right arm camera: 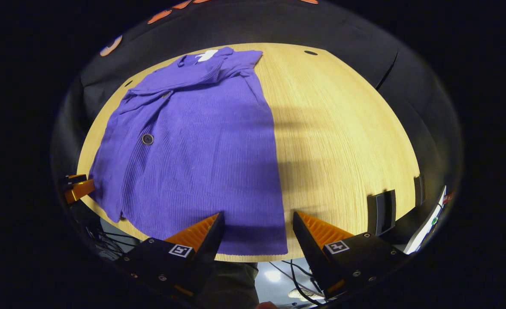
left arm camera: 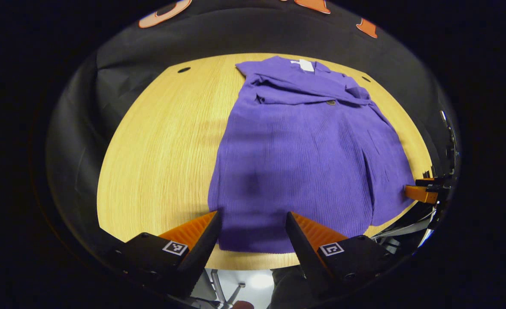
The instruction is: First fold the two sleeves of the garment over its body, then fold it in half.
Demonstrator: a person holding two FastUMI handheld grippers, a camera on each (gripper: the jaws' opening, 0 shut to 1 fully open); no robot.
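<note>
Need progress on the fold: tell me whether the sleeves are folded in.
Folded: both sleeves lie across the purple garment's chest; the body lies unfolded.

No readable text or labels

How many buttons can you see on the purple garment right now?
2. One button sits mid-body on the garment near its front edge; another lies higher up by the folded sleeves. More may be hidden under folds.
</note>
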